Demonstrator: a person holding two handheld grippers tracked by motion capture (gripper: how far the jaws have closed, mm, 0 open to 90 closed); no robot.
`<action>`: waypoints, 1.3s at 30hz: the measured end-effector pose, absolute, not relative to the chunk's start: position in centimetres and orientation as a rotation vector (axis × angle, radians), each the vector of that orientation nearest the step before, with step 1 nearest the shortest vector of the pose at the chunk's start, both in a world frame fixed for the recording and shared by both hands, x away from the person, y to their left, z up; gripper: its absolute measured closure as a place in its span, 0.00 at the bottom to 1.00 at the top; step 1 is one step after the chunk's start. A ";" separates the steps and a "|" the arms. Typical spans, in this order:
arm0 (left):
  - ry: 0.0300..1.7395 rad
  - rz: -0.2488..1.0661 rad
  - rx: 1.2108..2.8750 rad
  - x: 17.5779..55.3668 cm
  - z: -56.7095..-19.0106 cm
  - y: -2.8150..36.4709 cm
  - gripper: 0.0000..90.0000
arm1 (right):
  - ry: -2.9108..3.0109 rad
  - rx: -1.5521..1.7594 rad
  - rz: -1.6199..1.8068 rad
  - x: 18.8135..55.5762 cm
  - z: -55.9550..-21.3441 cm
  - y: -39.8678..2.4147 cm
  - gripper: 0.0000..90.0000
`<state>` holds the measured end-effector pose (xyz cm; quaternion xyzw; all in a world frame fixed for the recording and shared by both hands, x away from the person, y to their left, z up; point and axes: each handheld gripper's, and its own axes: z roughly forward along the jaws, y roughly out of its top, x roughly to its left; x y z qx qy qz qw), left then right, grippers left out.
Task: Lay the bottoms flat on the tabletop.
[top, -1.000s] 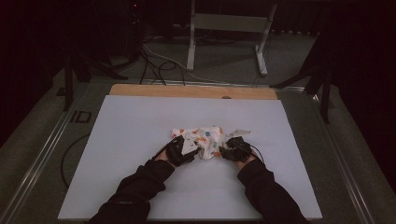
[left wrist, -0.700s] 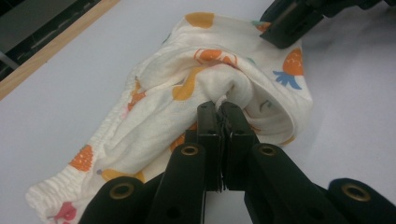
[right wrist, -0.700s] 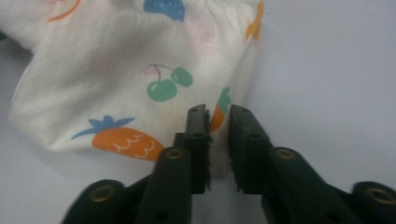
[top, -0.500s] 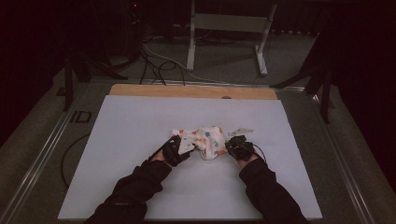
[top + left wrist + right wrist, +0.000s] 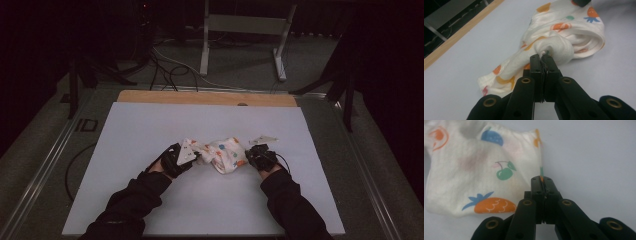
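My left gripper point(image 5: 196, 156) is clamped on a bunched fold of the fruit-print cloth point(image 5: 226, 154), which lies mid-table point(image 5: 150, 200), well inside every edge. My right gripper point(image 5: 250, 156) pinches the cloth's thin hem; bare table surrounds both.

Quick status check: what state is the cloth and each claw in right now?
Cloth: bunched, pinched at both ends, partly resting on the table.
Left claw: shut on a cloth fold.
Right claw: shut on the cloth's edge.
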<state>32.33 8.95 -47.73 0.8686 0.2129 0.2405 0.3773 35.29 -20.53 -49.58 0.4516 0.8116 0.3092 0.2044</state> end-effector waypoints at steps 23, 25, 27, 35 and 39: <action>0.598 0.661 2.241 29.9 -46.2 15.1 0.99 | 2.242 1.285 0.854 34.5 -48.9 -23.7 0.99; 0.608 0.663 2.242 29.6 -46.3 15.6 0.99 | 2.239 1.285 0.850 34.3 -48.8 -23.9 0.99; 0.614 0.664 2.241 29.3 -46.3 16.1 0.99 | 2.240 1.285 0.848 34.3 -48.8 -24.0 0.99; 0.635 0.653 2.244 27.8 -46.7 17.4 1.00 | 2.244 1.278 0.870 33.0 -48.7 -24.7 0.99; 0.640 0.625 2.241 26.9 -47.0 17.8 1.00 | 2.273 1.250 0.874 31.5 -48.7 -24.8 0.99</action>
